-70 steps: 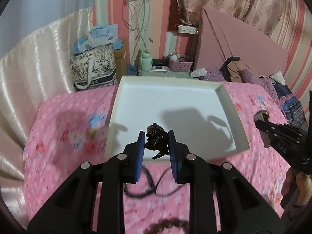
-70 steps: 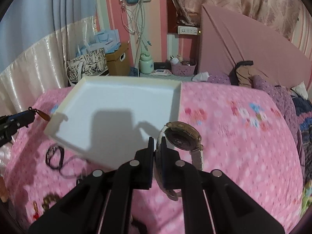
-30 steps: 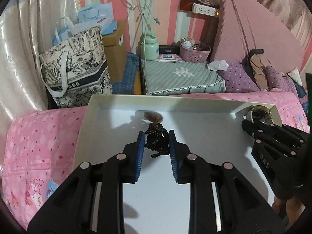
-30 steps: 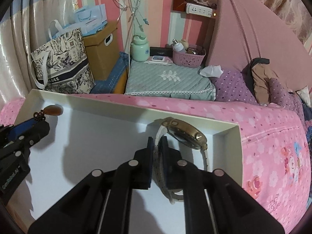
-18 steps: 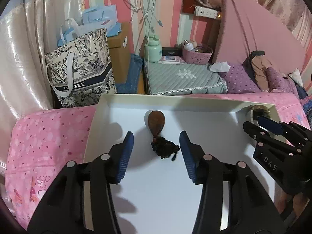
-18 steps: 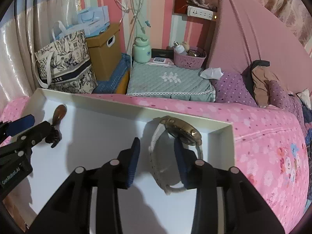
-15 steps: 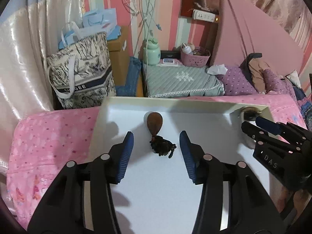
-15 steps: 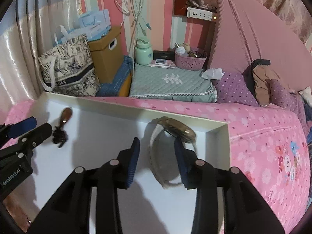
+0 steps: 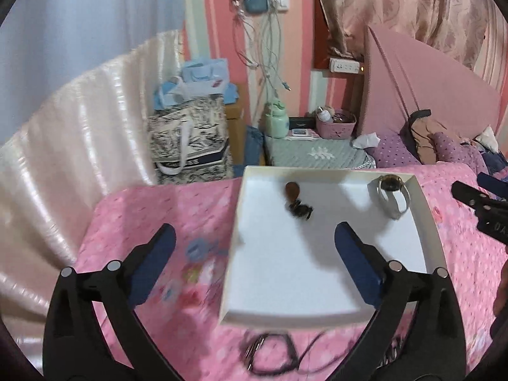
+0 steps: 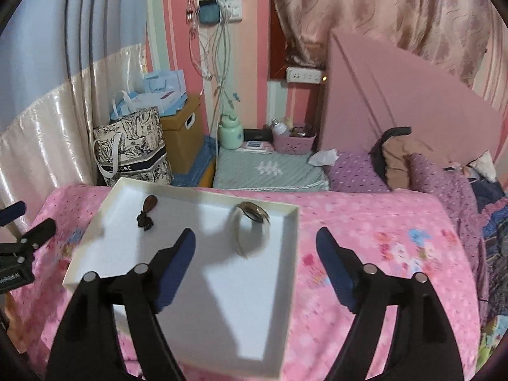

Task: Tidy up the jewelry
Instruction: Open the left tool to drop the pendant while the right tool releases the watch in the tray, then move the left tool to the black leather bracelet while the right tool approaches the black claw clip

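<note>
A white tray [image 9: 317,314] [image 10: 293,231] lies on the pink bed. A dark pendant [image 9: 297,201] [image 10: 146,211] with a brown oval stone rests near the tray's far edge. To its right lies a gold-faced watch [image 9: 392,195] [image 10: 250,227] with a white strap, in the far right corner. My left gripper [image 9: 255,239] hangs above the tray's near left side, its jaws opening wide with nothing between them. My right gripper [image 10: 255,238] hovers over the tray's right edge, jaws also opening and empty. The watch shows beyond them, lying free.
A black cord necklace [image 9: 273,352] lies on the pink bedspread [image 10: 381,254] just before the tray's near edge. Behind the bed stand a patterned tote bag [image 9: 190,139], a cardboard box [image 10: 182,133] and a green quilted bedside surface [image 10: 270,168]. Purple pillows [image 10: 355,171] lie far right.
Both grippers opened wide and drew back and up from the tray. The pendant and the watch, released half a second ago, stay lying in the tray.
</note>
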Action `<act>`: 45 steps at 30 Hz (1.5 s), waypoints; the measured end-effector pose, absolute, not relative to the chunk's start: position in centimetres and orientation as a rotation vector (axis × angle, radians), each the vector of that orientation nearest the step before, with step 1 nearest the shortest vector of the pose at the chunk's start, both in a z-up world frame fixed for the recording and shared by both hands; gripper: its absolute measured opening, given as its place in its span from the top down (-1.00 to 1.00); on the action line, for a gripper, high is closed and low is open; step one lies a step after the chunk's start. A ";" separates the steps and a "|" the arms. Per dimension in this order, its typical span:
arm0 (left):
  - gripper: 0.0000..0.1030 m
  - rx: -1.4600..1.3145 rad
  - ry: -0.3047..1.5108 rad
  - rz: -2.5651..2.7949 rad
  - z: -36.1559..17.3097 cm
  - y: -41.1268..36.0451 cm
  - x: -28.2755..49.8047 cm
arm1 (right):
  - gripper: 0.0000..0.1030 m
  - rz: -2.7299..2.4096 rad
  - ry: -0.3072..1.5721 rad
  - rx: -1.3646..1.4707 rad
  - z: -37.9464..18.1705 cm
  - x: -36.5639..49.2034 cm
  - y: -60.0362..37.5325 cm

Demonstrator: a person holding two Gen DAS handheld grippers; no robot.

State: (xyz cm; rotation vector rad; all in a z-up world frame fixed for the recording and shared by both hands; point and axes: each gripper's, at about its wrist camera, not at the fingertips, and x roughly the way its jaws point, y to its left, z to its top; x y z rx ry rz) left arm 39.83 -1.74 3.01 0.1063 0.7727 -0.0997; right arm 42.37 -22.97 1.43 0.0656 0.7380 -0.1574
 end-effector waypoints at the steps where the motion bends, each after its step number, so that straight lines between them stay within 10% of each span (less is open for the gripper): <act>1: -0.94 0.100 0.771 -0.102 3.2 -1.3 39.1 | -0.60 -0.159 0.735 0.067 1.6 41.6 -23.0; 45: -0.76 0.063 0.972 -0.143 -8.7 3.2 34.2 | -0.69 -0.106 0.854 0.042 -9.2 32.7 -13.4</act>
